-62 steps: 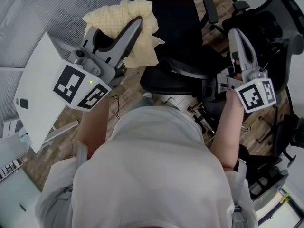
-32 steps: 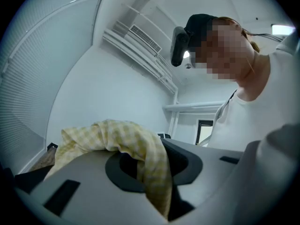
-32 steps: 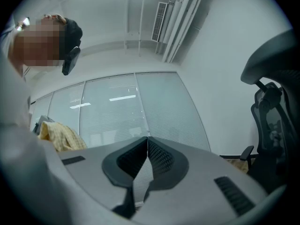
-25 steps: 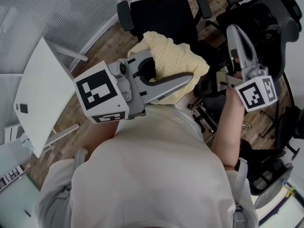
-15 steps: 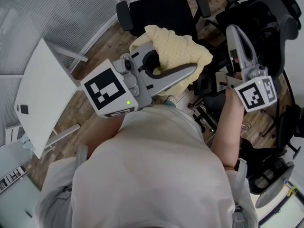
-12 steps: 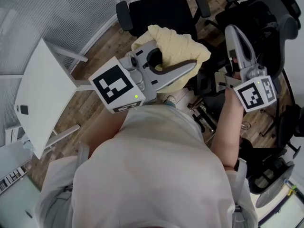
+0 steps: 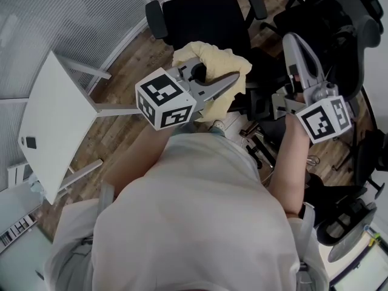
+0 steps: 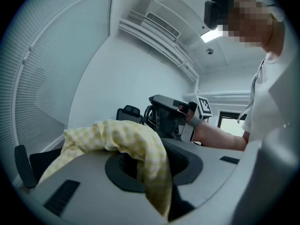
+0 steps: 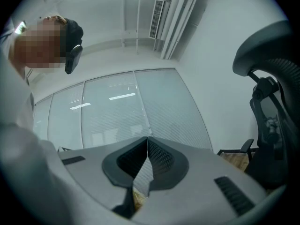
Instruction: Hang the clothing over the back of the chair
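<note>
**Holding one yellow garment at the black chair**

Two tongs, one garment, two black office chairs and one white table point(image 7: 54, 117) are in view.

Compared with a second ago, the left tongs point(image 7: 233, 77) sit lower and closer to the chair point(image 7: 206, 17), and their marker cube point(image 7: 165, 99) looks smaller from the head view. The right tongs point(image 7: 291, 38) are where they were, off to the chair's right, in front of the second chair point(image 7: 330, 23).

The left tongs are closed to a narrow gap on the yellow checked garment point(image 7: 221, 62). The left gripper view shows a fold of it point(image 8: 140, 149) pinched between the jaws, with the rest heaped over their upper side. The bundle hangs at the chair's near edge, and I cannot tell whether it touches the chair. The right tongs are fully closed, tip against tip, with nothing between them. The table stands to the chair's left.
</note>
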`<state>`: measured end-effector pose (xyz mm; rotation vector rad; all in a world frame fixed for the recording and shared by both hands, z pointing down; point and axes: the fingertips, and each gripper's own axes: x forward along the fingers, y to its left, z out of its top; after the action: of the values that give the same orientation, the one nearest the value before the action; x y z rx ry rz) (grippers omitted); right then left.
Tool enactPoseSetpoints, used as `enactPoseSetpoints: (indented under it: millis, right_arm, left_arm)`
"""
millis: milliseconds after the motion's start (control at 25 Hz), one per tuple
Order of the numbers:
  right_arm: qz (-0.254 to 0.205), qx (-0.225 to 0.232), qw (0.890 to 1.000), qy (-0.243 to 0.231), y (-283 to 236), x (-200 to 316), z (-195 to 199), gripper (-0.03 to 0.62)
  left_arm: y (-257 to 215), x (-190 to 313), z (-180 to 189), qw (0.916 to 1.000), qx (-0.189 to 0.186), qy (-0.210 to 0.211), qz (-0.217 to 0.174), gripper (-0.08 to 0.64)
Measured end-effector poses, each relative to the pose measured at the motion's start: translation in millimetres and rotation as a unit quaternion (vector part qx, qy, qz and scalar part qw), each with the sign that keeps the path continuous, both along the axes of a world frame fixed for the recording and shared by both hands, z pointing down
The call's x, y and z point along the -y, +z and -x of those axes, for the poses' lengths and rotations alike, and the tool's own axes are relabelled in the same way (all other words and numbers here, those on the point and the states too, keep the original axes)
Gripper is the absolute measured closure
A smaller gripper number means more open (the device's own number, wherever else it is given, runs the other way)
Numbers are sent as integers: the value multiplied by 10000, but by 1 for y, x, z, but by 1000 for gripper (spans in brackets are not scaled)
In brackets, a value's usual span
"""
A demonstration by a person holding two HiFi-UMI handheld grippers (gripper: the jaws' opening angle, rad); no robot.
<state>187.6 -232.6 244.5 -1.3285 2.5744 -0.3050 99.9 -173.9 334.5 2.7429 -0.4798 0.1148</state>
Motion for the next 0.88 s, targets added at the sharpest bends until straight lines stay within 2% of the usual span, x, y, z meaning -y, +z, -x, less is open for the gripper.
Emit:
enactPoseSetpoints:
  millis: [560,880]
  right_arm:
    - [493,-94,9976,-476,28,2,20,569]
    - [793,-105,9936,-800,46,-3,29,569]
  left_arm:
    - [28,16,-19,9985,401,67,364,454]
    - [36,19,-19,9979,550,67,327,442]
